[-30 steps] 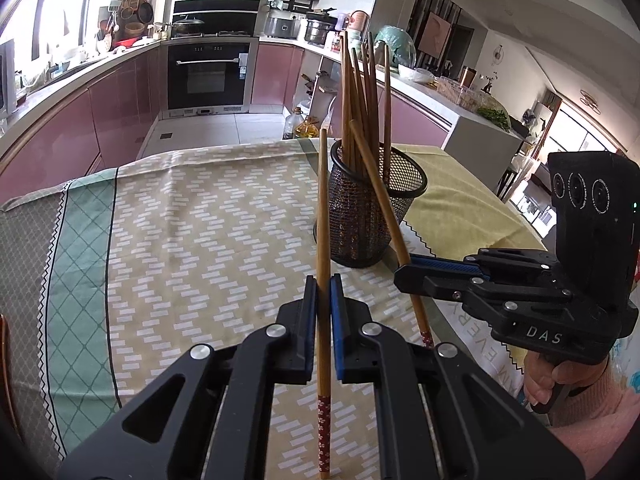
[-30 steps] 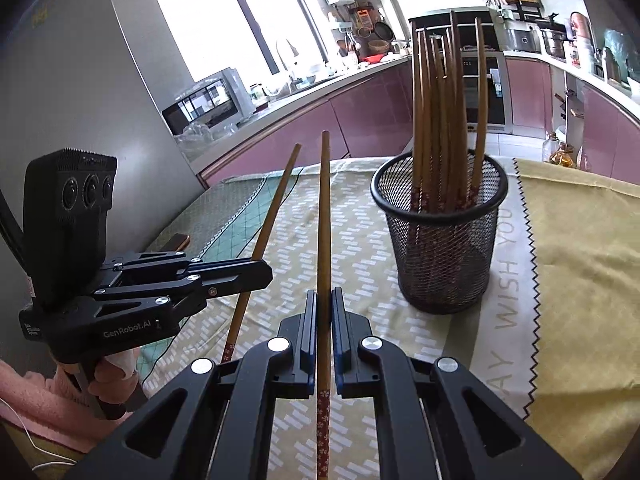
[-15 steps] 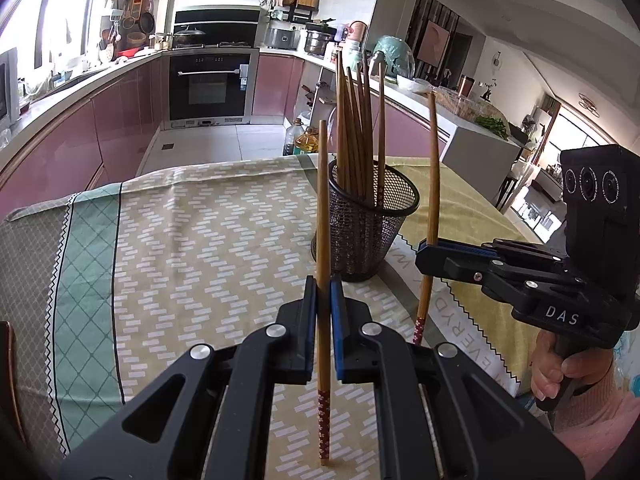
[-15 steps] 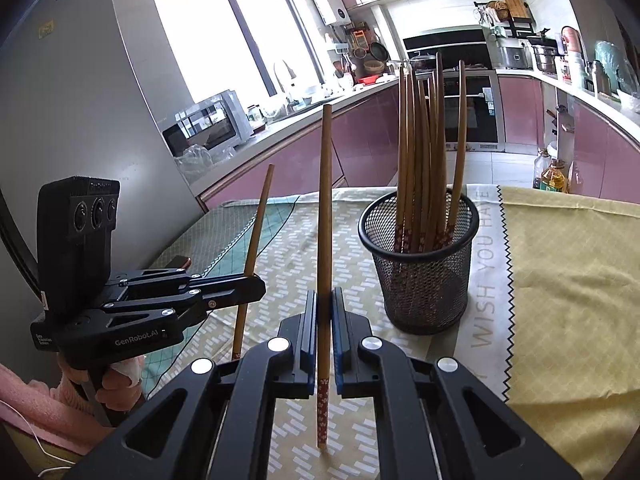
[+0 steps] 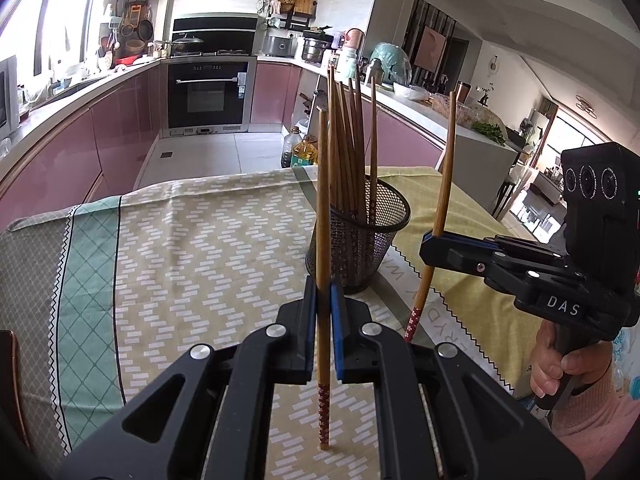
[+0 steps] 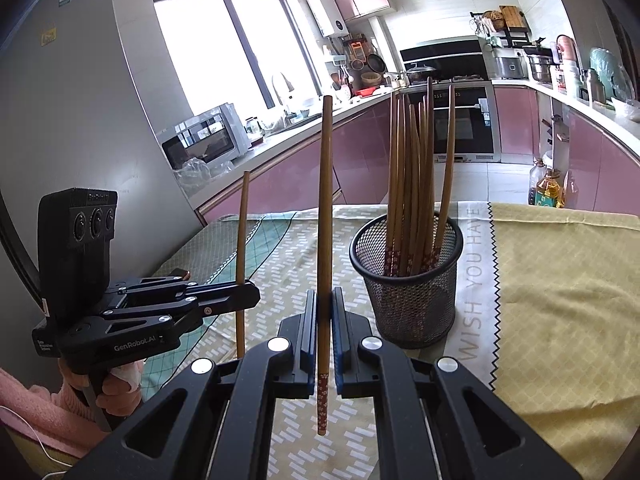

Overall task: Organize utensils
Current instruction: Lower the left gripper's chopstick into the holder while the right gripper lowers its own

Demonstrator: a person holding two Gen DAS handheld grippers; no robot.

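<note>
In the left wrist view my left gripper point(image 5: 323, 292) is shut on a wooden chopstick point(image 5: 322, 200) that stands upright, its red patterned end low over the tablecloth. Just beyond it is a black mesh holder point(image 5: 360, 248) with several chopsticks in it. To the right, my right gripper point(image 5: 434, 240) is shut on a second upright chopstick point(image 5: 444, 184) beside the holder. In the right wrist view that gripper point(image 6: 324, 316) clamps its chopstick point(image 6: 326, 208), with the holder point(image 6: 412, 300) ahead on the right. The left gripper point(image 6: 250, 294) and its chopstick point(image 6: 241, 232) are on the left.
A patterned tablecloth point(image 5: 192, 248) and a yellow cloth point(image 6: 560, 288) cover the table. The table's far edge drops to the kitchen floor, where oil bottles point(image 5: 298, 148) stand. A dark flat object point(image 5: 7, 364) lies at the left edge. A hand point(image 5: 560, 364) holds the right gripper's handle.
The right chopstick went from leaning toward the holder to standing upright, and its lower end has lifted off the cloth. Both grippers stay shut on their chopsticks.
</note>
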